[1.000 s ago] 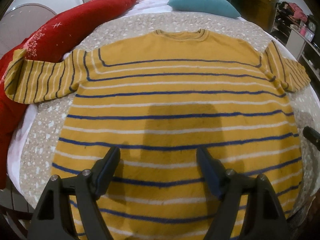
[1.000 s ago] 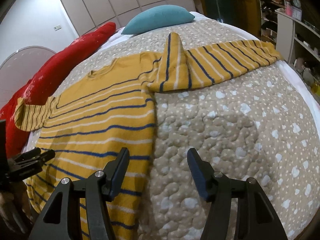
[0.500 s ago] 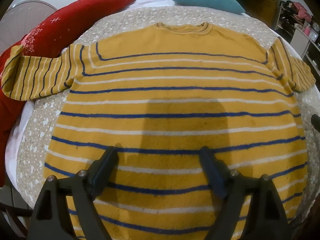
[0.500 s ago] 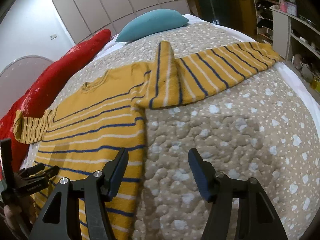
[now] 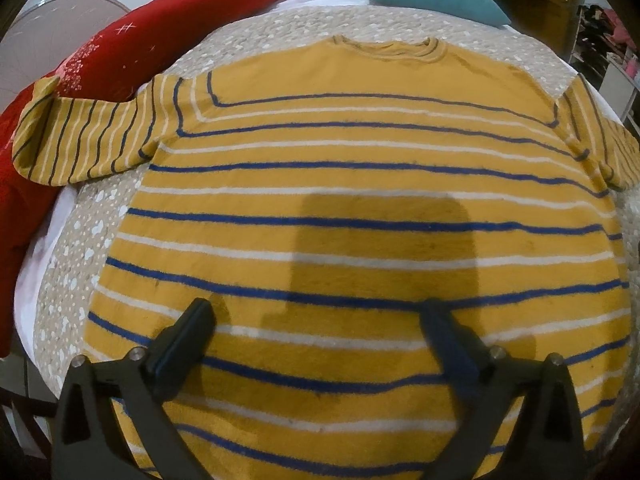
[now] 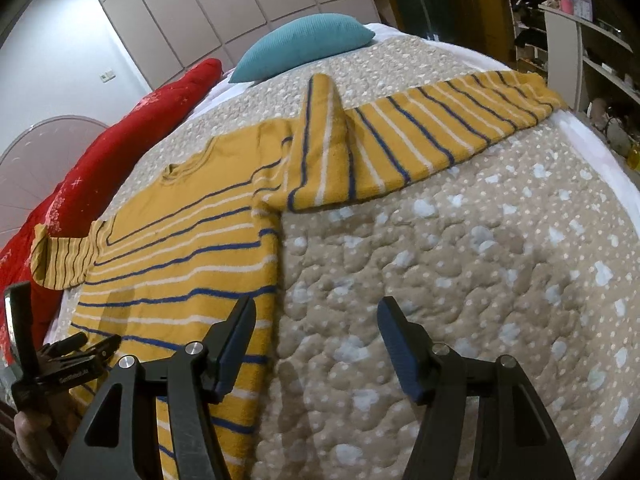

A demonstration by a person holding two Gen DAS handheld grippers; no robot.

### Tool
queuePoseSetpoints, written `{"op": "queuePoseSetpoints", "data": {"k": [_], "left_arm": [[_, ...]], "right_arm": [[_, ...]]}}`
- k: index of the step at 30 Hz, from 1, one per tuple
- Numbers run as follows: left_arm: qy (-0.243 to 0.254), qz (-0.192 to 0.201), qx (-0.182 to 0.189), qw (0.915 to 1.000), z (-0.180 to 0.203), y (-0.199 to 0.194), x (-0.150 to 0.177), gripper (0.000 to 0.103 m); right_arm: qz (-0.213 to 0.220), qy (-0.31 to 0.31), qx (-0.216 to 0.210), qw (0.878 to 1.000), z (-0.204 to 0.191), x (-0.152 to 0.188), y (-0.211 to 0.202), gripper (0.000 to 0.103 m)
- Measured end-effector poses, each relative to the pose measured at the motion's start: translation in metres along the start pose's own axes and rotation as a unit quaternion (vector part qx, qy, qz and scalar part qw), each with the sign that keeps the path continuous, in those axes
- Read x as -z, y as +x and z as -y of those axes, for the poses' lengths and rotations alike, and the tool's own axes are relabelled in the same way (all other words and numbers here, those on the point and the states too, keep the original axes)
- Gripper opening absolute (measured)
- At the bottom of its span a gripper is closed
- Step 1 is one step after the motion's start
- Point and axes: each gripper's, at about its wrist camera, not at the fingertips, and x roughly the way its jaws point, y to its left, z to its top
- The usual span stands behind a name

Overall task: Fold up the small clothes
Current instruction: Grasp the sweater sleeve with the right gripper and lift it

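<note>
A big bed (image 6: 500,240) is carrying everything. A bumpy tan blanket (image 5: 248,40) with white dots is covering it, and a white sheet (image 6: 592,136) is peeking out at the edges. A yellow sweater (image 5: 352,184) with blue and white stripes is lying flat on the blanket. One sleeve (image 6: 452,124) is stretching out toward the side of the bed, with a fold sticking up near the shoulder. The other sleeve (image 5: 88,140) is resting against a long red pillow (image 5: 132,44) at the bed's side. A teal pillow (image 6: 304,44) is lying at the far end.
</note>
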Motion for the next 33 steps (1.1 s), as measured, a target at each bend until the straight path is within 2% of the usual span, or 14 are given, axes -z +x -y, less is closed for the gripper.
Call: {"op": "queuePoseSetpoints", "data": {"k": [3, 7, 13, 16, 19, 20, 22, 23, 24, 26, 28, 30, 31, 33], "left_arm": [[-0.007, 0.003, 0.01, 0.9999, -0.003, 0.002, 0.001, 0.103], [-0.008, 0.017, 0.013, 0.9997, -0.004, 0.002, 0.006, 0.103], [-0.01, 0.025, 0.013, 0.9996, -0.004, 0.002, 0.006, 0.103], [-0.01, 0.03, 0.012, 0.9994, -0.004, 0.002, 0.008, 0.103], [-0.011, 0.031, 0.01, 0.9994, -0.003, 0.002, 0.007, 0.103], [-0.011, 0.031, 0.01, 0.9994, -0.003, 0.001, 0.007, 0.103], [-0.012, 0.028, 0.011, 0.9995, -0.004, 0.001, 0.006, 0.103], [-0.013, 0.025, 0.012, 0.9995, -0.004, 0.001, 0.005, 0.103], [-0.016, 0.017, 0.015, 0.9996, -0.006, -0.001, 0.004, 0.103], [-0.027, 0.023, 0.023, 0.9991, -0.012, -0.009, 0.002, 0.103], [-0.044, 0.042, 0.025, 0.9978, -0.022, -0.02, 0.001, 0.103], [-0.061, 0.054, 0.034, 0.9961, -0.033, -0.029, 0.001, 0.103], [-0.068, 0.057, 0.041, 0.9952, -0.039, -0.032, 0.001, 0.103], [-0.08, 0.061, 0.047, 0.9938, -0.049, -0.037, 0.003, 0.103]], "right_arm": [[0.015, 0.009, 0.024, 1.0, 0.017, -0.01, -0.003, 0.068], [0.034, 0.054, 0.06, 0.996, 0.065, -0.036, -0.004, 0.068], [0.046, 0.153, 0.074, 0.984, 0.145, -0.082, 0.008, 0.068], [0.052, 0.213, 0.056, 0.974, 0.183, -0.108, 0.021, 0.068], [0.064, 0.245, 0.052, 0.966, 0.201, -0.137, 0.036, 0.068], [0.066, 0.254, 0.055, 0.963, 0.205, -0.145, 0.041, 0.066], [0.065, 0.276, 0.06, 0.957, 0.212, -0.159, 0.05, 0.032], [0.059, 0.284, 0.06, 0.955, 0.216, -0.163, 0.054, 0.006], [0.054, 0.293, 0.054, 0.953, 0.219, -0.168, 0.057, 0.006], [0.075, 0.304, 0.047, 0.948, 0.225, -0.171, 0.04, 0.006], [0.106, 0.288, 0.086, 0.948, 0.227, -0.177, 0.015, 0.006], [0.139, 0.268, 0.152, 0.941, 0.223, -0.18, -0.017, 0.006], [0.153, 0.266, 0.168, 0.937, 0.224, -0.184, -0.033, 0.006], [0.159, 0.261, 0.173, 0.936, 0.219, -0.191, -0.049, 0.005]]}}
